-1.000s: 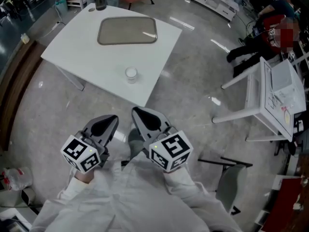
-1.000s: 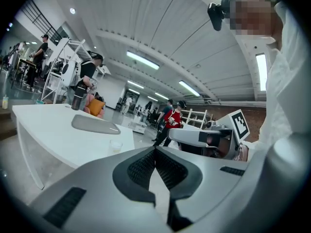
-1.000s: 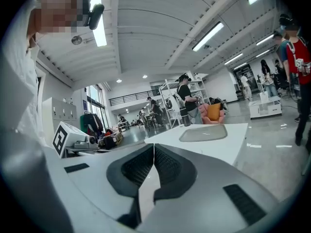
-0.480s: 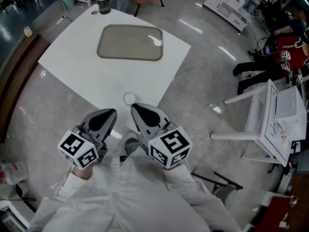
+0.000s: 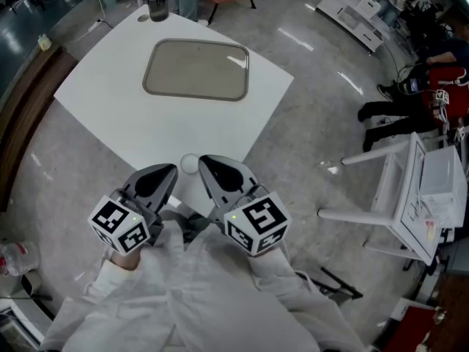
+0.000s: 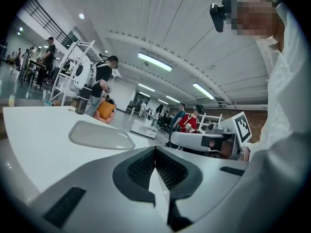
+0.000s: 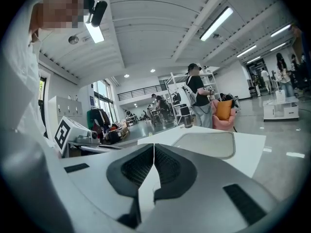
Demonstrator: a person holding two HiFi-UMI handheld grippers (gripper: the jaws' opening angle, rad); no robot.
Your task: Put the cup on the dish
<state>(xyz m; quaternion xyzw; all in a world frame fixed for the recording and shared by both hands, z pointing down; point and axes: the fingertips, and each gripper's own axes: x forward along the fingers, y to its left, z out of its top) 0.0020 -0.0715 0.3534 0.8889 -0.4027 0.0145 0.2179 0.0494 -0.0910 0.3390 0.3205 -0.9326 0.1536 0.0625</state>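
The left claw [image 5: 168,171] and right claw [image 5: 208,164] are clenched, empty. The white counter [image 5: 110,101] has drawn nearer: its grey dish [image 5: 196,70] lies at twelve o'clock, the small white cup [image 5: 190,163] now just past the claw tips, so a grasp seems next. No writing is readable.

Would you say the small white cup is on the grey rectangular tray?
No: the small white cup sits at the white table's near corner, apart from the grey tray.
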